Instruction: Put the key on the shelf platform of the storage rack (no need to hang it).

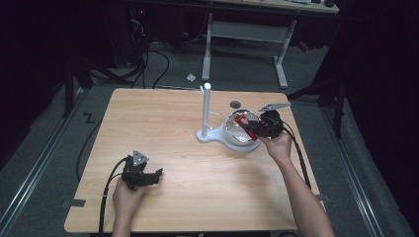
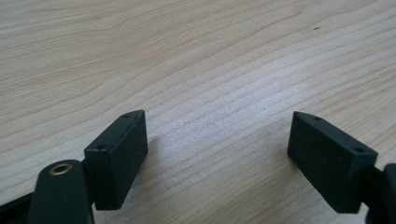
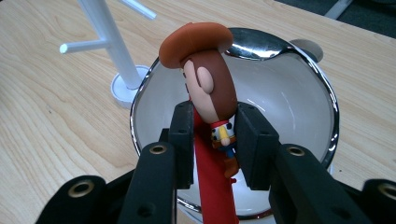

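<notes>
**Pale wood desk, dark room, a toy held over a bowl**

Pale, fine-grained wood covers the desk (image 1: 163, 128), which has rounded corners and stands on grey carpet in a dim room. Beyond its far edge stands a second table on white legs (image 1: 207, 49), with black cables (image 1: 148, 64) trailing over the floor beside it. A metal rail (image 1: 39, 163) runs along the floor past the left edge.

Near the far right corner sits a shiny metal bowl (image 3: 289, 98) with a white inside, just beside the round base of a white peg stand (image 1: 205, 113). The right gripper (image 3: 212, 140) is clamped on a cowboy figurine (image 3: 210, 84) with a brown hat and red body, pads pressing at its neck, and holds it above the bowl's opening. In the high view the toy shows as a red patch at the bowl's near rim.

The left gripper (image 2: 217, 140) rests near the front left corner, well apart from the bowl. Its jaws stand wide apart over bare wood with nothing between them.
</notes>
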Tool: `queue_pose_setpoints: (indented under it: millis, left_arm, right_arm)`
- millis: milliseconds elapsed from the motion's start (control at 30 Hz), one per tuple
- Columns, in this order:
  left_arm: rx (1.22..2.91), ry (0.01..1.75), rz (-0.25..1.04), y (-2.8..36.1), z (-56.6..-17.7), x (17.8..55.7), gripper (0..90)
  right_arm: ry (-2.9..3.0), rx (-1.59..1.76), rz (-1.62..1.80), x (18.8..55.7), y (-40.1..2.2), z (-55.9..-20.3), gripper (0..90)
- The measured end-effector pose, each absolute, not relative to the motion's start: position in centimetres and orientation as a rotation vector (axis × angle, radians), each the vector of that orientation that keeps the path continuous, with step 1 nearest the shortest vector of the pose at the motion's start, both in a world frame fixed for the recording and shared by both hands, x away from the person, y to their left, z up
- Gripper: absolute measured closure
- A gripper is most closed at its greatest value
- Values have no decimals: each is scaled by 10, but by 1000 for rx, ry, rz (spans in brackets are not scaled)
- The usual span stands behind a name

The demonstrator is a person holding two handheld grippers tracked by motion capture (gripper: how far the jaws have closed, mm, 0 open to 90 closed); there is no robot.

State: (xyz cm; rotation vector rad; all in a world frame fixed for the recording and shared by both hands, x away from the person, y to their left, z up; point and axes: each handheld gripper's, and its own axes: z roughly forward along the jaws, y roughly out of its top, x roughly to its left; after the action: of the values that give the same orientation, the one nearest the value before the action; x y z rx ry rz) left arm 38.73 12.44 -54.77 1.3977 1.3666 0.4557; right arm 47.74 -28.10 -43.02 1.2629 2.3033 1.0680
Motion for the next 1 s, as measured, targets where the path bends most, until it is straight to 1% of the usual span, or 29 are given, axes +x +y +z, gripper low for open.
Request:
queue_pose_setpoints:
  millis: [467, 1000]
  left_arm:
    - [1397, 1367, 455, 124, -548, 387, 204]
    - [1398, 1366, 455, 124, -548, 387, 204]
  right_arm:
    - [2330, 1251, 1028, 485, -272, -441, 696]
    - [2332, 1324, 983, 493, -272, -453, 687]
